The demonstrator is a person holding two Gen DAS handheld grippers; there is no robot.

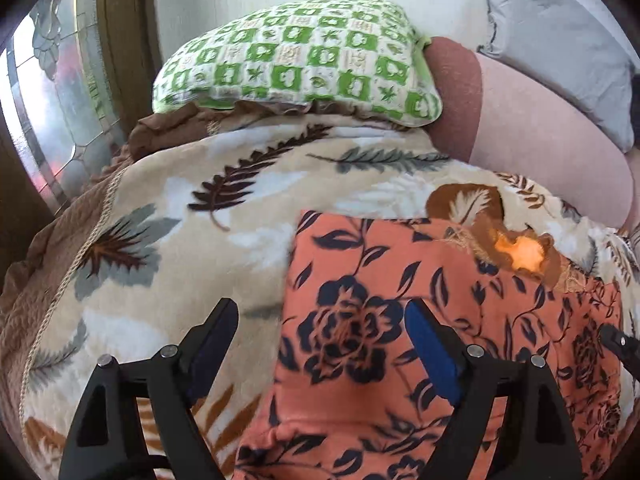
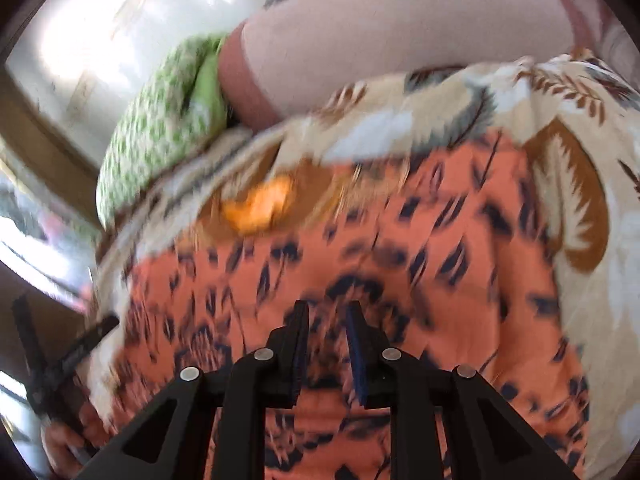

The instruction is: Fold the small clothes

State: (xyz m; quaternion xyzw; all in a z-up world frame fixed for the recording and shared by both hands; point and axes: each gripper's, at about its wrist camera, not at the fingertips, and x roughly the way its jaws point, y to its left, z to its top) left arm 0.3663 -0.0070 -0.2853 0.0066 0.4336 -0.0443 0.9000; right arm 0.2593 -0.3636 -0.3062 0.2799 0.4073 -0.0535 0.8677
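An orange garment with dark navy flowers (image 1: 420, 320) lies flat on a beige leaf-print blanket (image 1: 180, 208); it also fills the blurred right wrist view (image 2: 360, 248). My left gripper (image 1: 320, 320) is open wide, its jaws straddling the garment's left edge, with nothing between them. My right gripper (image 2: 328, 320) hovers over the garment's middle with a narrow gap between its blue pads and nothing held. The right gripper's tip shows at the far right of the left wrist view (image 1: 620, 344). The left gripper shows at the left of the right wrist view (image 2: 52, 360).
A green-and-white patterned pillow (image 1: 296, 60) lies at the head of the bed. A pink bolster (image 1: 520, 128) and a grey pillow (image 1: 560, 52) sit to its right. A window with patterned glass (image 1: 52, 100) is on the left.
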